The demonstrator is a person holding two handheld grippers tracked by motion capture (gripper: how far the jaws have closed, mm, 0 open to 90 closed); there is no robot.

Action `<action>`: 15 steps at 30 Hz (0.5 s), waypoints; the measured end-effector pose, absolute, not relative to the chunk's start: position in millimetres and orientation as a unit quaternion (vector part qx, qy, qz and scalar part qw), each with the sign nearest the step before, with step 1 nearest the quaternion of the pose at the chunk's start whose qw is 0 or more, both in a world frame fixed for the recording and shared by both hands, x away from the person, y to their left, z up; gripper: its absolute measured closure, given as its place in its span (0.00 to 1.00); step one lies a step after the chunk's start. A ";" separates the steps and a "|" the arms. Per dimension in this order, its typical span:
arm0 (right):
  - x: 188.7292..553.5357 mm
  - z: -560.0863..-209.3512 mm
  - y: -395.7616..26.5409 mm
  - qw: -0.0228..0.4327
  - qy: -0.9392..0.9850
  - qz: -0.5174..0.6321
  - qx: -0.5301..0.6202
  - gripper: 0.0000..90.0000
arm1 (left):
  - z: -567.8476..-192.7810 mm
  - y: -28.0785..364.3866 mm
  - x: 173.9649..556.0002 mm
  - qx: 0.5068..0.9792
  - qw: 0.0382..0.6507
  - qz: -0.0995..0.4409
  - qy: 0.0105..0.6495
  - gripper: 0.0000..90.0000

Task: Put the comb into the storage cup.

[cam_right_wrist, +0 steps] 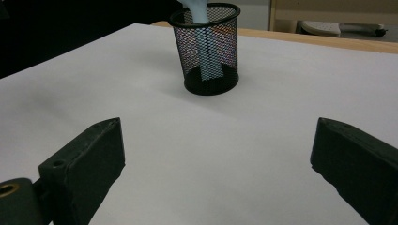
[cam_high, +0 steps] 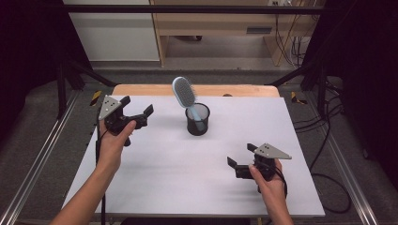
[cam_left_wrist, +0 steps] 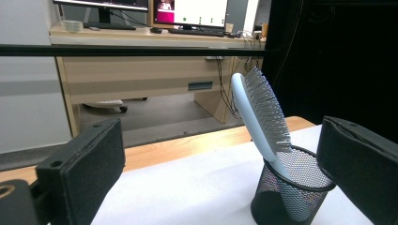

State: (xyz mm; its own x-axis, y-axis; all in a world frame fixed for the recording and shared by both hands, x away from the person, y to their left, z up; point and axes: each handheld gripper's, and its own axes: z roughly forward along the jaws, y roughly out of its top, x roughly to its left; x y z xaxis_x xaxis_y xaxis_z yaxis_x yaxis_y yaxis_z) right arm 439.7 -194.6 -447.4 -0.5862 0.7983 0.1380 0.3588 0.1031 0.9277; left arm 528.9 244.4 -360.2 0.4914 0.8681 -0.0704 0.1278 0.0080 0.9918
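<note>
While both grippers' jaws gape empty, the hairbrush (cam_high: pixel 182 93) leans in the mesh cup (cam_high: pixel 197 120) — unlabelled.

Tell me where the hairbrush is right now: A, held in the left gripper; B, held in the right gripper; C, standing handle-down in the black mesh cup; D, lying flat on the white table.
C: the hairbrush stands handle-down in the black mesh cup, leaning on its rim.

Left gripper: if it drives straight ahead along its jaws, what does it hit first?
Probably the hairbrush leaning out of the mesh pen cup. In the left gripper view both sit right of centre between the open jaws of the left gripper, so a dead-straight line might just pass them; depth is unclear.
</note>
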 end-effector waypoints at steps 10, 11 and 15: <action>439.6 -447.6 -194.3 0.206 0.714 0.533 0.404 0.04 | -354.2 257.2 522.9 0.630 0.589 0.322 0.391 0.02; 439.4 -447.5 -194.4 0.208 0.715 0.532 0.403 0.04 | -353.5 258.6 522.2 0.629 0.589 0.323 0.390 0.02; 439.0 -447.5 -194.6 0.211 0.716 0.530 0.403 0.04 | -351.4 262.8 519.8 0.628 0.590 0.325 0.390 0.02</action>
